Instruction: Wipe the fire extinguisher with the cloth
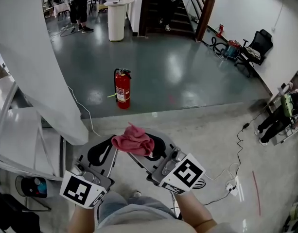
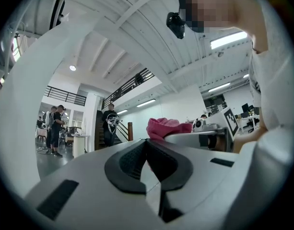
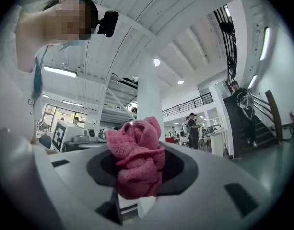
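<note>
Head view: pillar (image 1: 37,57) near fire extinguisher (image 1: 122,89)

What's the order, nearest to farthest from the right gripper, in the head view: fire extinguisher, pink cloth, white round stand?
1. pink cloth, clamped in the right gripper.
2. fire extinguisher, standing ahead, mid-distance.
3. white round stand, far back, upper left.

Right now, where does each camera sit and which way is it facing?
Head view: on the person's head, looking steeply down at the floor and red fire extinguisher; forearms, left gripper and right gripper show.
Left gripper view: on that gripper, looking across the hall past shut, empty jaws; torso at right.
Right gripper view: on that gripper, tilted upward; jaws clamp the pink cloth; torso at left.
Shared: all three show the cloth.
</note>
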`<state>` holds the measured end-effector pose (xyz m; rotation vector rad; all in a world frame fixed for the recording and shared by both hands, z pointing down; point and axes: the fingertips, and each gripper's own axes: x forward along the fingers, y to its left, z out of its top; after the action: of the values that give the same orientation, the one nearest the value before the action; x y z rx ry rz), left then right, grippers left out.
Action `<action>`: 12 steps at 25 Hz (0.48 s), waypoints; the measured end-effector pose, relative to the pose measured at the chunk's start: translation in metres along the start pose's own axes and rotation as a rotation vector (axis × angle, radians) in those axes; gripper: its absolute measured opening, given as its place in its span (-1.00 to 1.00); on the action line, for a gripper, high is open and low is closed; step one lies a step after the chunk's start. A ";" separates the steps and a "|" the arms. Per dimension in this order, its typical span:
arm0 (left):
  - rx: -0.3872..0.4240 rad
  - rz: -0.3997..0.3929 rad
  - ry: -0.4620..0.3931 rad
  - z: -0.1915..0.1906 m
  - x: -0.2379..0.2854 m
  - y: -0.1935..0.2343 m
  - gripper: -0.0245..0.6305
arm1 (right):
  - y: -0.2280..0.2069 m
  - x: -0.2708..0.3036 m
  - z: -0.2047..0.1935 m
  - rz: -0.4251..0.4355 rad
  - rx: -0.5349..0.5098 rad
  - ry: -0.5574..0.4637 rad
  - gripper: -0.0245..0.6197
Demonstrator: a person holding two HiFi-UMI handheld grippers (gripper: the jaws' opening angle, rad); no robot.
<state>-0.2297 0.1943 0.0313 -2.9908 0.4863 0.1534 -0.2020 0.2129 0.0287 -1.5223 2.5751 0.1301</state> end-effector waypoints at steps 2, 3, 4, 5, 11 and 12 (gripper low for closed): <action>0.000 0.004 0.004 -0.001 0.001 0.000 -0.90 | 0.000 -0.001 0.000 0.009 0.021 -0.013 -0.43; 0.002 0.007 0.007 -0.001 0.001 0.001 -0.90 | -0.001 -0.002 0.000 0.015 0.028 -0.020 -0.43; 0.003 0.011 0.007 -0.002 0.002 0.002 -0.90 | -0.001 -0.004 0.000 0.019 0.029 -0.029 -0.43; 0.003 0.015 0.007 -0.002 0.003 0.003 -0.90 | -0.002 -0.005 0.000 0.019 0.024 -0.035 -0.43; -0.006 0.010 0.022 -0.014 0.017 0.012 -0.90 | -0.025 -0.006 -0.007 -0.033 -0.019 -0.031 -0.43; -0.011 0.006 0.023 -0.016 0.023 0.015 -0.90 | -0.031 -0.005 -0.008 -0.033 -0.007 -0.030 -0.43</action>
<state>-0.2115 0.1711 0.0429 -3.0055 0.4979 0.1224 -0.1729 0.2014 0.0372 -1.5517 2.5279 0.1577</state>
